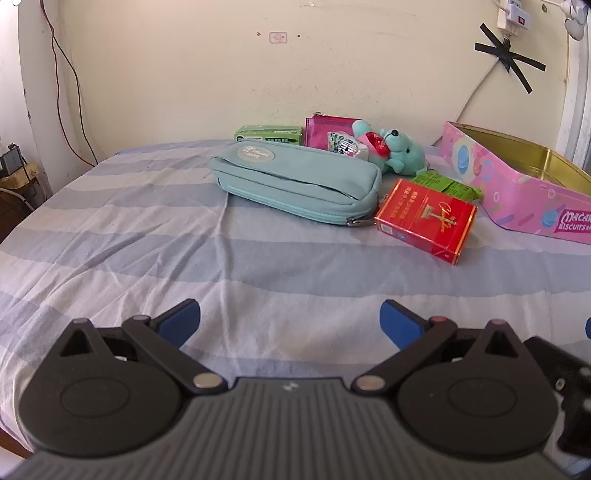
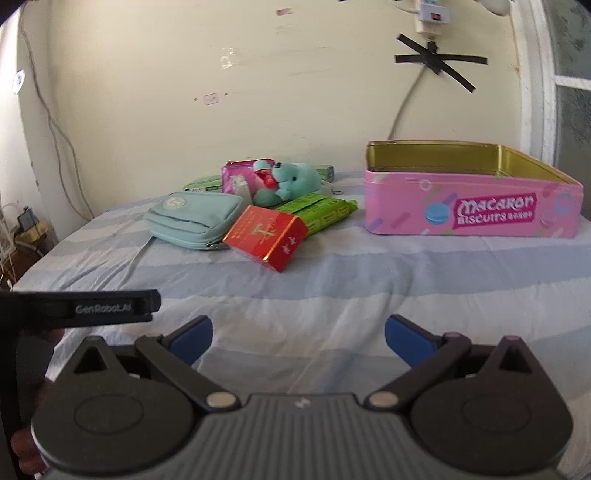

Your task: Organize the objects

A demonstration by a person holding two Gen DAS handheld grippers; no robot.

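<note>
A pale blue zip pouch (image 1: 295, 181) (image 2: 194, 219) lies on the striped bed sheet (image 1: 147, 240) (image 2: 369, 280). Right of it lie a red box (image 1: 426, 219) (image 2: 266, 236) and a green packet (image 1: 448, 186) (image 2: 321, 210). Behind them sit a teal plush toy (image 1: 400, 151) (image 2: 291, 181), a pink purse (image 1: 323, 131) (image 2: 240, 177) and a green box (image 1: 267, 134) (image 2: 205, 182). An open pink biscuit tin (image 1: 517, 192) (image 2: 469, 210) stands at the right. My left gripper (image 1: 290, 321) and right gripper (image 2: 297, 334) hover open over bare sheet, well short of the objects, nothing between their fingers.
A cream wall runs behind the bed, with black tape (image 2: 439, 61) and a power strip (image 2: 430, 11) on it. Cables (image 1: 62, 92) hang down at the left by the bed's edge. In the right wrist view the left gripper's body (image 2: 85, 308) and a hand show at the left.
</note>
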